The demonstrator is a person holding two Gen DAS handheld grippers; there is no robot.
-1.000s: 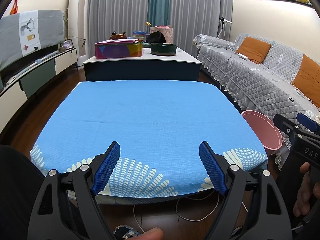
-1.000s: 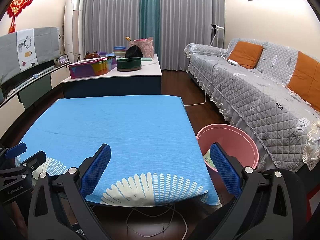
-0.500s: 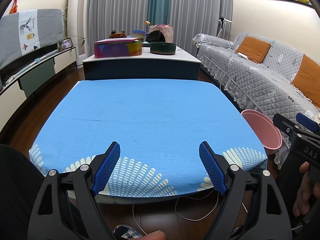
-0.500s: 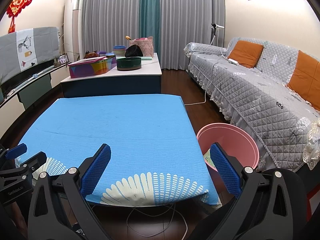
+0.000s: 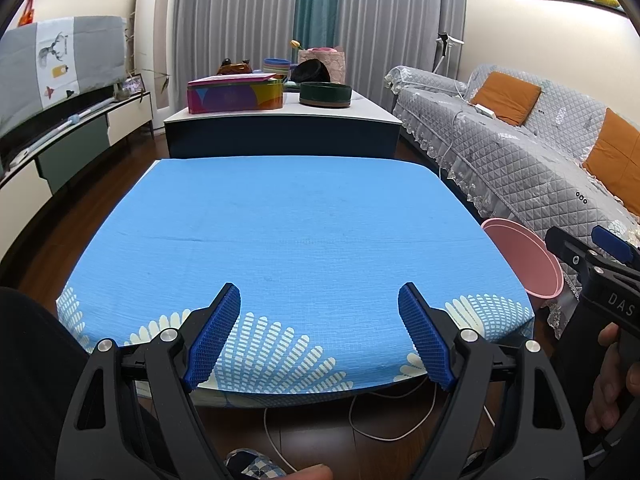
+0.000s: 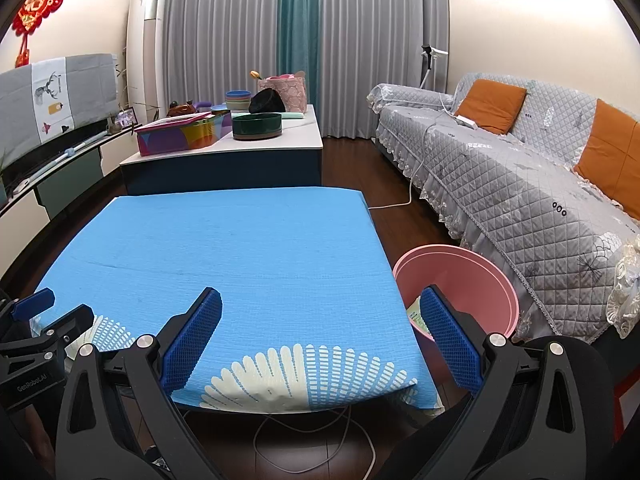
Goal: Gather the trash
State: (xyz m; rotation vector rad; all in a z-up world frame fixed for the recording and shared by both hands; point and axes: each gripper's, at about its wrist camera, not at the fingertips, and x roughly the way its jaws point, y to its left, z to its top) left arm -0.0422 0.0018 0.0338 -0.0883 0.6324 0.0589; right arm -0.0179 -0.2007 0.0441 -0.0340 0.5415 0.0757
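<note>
1. A pink bin (image 6: 460, 280) stands on the dark wood floor just beside the right edge of the low table, between it and the grey quilted sofa (image 6: 520, 184); in the left wrist view the bin (image 5: 524, 256) shows past the table's right side.
2. Inside the bin, a pale green and white packet (image 6: 416, 314) lies against the near wall, partly hidden by a gripper finger.
3. The table wears a blue cloth (image 5: 296, 236) with white fan patterns along its near edge.
4. The right gripper (image 6: 320, 336) hangs over the table's near right corner, its jaws wide apart and holding nothing.
5. The left gripper (image 5: 320, 334) hangs over the near edge of the table, jaws likewise spread wide and empty.
6. White cables (image 6: 320, 428) trail on the floor under the table's near edge.
7. Behind the table, a white-topped cabinet (image 5: 372, 110) carries a colourful box (image 5: 236, 94) and a dark green bowl (image 5: 325, 93).
</note>
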